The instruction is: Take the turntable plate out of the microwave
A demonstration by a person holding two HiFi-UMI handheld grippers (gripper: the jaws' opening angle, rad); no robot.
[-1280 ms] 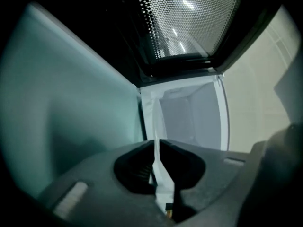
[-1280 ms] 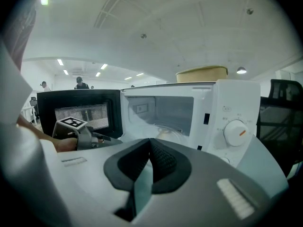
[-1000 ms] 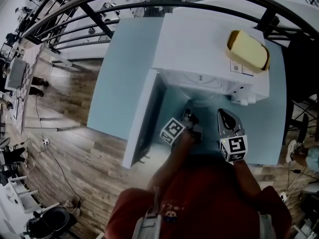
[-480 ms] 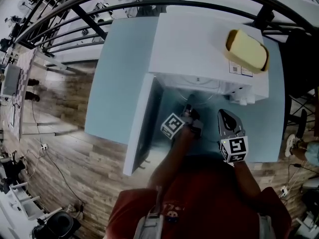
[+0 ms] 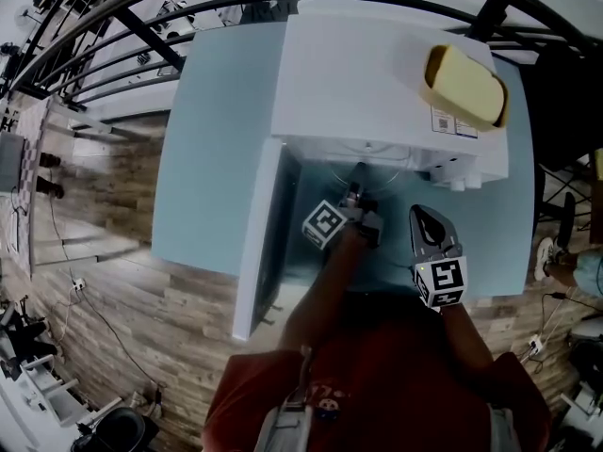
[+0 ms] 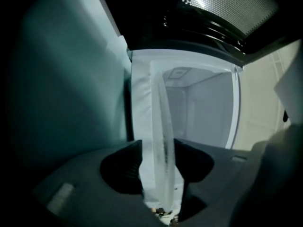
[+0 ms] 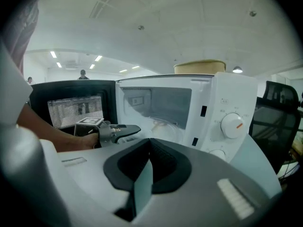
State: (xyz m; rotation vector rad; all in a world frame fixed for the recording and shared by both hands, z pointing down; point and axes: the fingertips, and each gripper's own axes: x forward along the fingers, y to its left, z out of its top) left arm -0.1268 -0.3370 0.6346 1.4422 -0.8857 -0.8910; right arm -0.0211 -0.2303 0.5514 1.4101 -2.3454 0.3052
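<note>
The white microwave stands on a teal table with its door swung open to the left. The clear glass turntable plate lies inside on the oven floor. My left gripper reaches level into the oven mouth. In the left gripper view, which is rolled sideways, the plate's rim runs as an upright strip between the wide-set jaws of my left gripper. I see no firm pinch on it. My right gripper hangs back in front of the control panel, shut and empty.
A yellow bowl sits upside down on the microwave's top. The control knob is at the oven's right. A black office chair stands to the right of the table. A dark railing curves behind the table, over a wooden floor.
My left gripper has slid forward to the oven mouth, towards the plate. The right gripper has stayed where it was.
</note>
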